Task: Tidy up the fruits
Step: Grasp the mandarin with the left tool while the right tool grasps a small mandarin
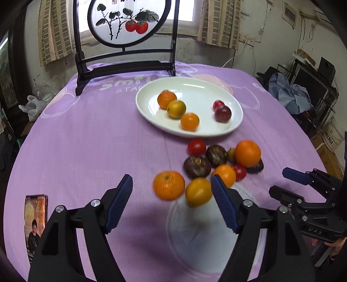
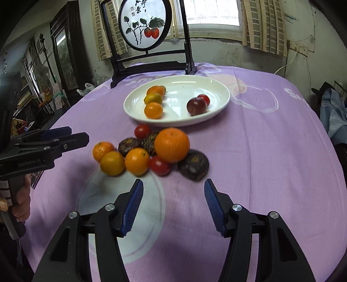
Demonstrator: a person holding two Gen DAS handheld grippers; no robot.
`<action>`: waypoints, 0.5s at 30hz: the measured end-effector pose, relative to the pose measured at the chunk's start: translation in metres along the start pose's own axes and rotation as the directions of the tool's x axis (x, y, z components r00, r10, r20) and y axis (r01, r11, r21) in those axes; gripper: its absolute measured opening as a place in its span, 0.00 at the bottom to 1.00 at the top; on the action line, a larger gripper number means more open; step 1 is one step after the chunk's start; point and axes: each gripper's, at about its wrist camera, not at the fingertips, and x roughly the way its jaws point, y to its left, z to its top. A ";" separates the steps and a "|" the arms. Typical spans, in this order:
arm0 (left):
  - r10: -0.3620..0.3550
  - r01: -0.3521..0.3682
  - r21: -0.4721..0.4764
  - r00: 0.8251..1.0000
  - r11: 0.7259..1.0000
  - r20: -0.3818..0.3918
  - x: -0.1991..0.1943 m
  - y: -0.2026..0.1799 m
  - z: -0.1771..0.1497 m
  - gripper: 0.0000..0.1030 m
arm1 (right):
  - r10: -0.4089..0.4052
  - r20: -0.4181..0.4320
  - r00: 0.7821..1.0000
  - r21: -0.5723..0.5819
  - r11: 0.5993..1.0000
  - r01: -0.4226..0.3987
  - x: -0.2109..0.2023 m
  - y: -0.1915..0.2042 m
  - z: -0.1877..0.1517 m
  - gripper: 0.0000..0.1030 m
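Fruits lie in two groups on a round table under a lilac printed tablecloth (image 1: pixel 86 134): some on a white oval ceramic plate (image 1: pixel 195 86) toward the far side, the rest in a loose pile on the cloth just in front of it. Going left to right in the left wrist view, a glossy printed booklet (image 1: pixel 35 219) lies at the near left edge of the cloth. The left gripper (image 1: pixel 171 191), black with blue ribbed pads, has its jaws spread apart and grips nothing; a small orange mandarin (image 1: pixel 168 185) and a yellow-orange round fruit (image 1: pixel 198 191) lie on the cloth beyond the gap. Behind them sit two dark purple mangosteens (image 1: pixel 197 166), a red cherry tomato (image 1: pixel 196 147) and a large orange (image 1: pixel 247 153), all touching or close together. On the plate, three orange and yellowish citrus fruits (image 1: pixel 176 109) line up at the left, and a dark red plum (image 1: pixel 223 113) with a small red tomato (image 1: pixel 218 104) rests at the right. At the far right, the right gripper (image 2: pixel 173 191) is likewise parted and empty, short of the pile. A dark wooden stand with a round painted panel (image 1: pixel 128 19) rises behind the plate.
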 end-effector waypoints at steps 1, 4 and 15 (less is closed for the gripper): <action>-0.003 0.003 0.005 1.000 1.000 -0.008 0.001 -0.001 -0.005 0.71 | 0.001 -0.003 1.000 0.003 1.000 -0.001 -0.001 0.001 -0.004 0.58; -0.012 0.014 0.023 0.999 1.000 -0.046 0.007 -0.002 -0.018 0.71 | 0.018 -0.012 1.000 0.018 1.000 -0.018 -0.003 0.003 -0.017 0.58; -0.003 0.008 0.049 0.995 0.999 -0.104 0.032 0.008 -0.036 0.70 | 0.028 -0.032 0.999 -0.003 1.000 -0.028 0.000 0.012 -0.031 0.59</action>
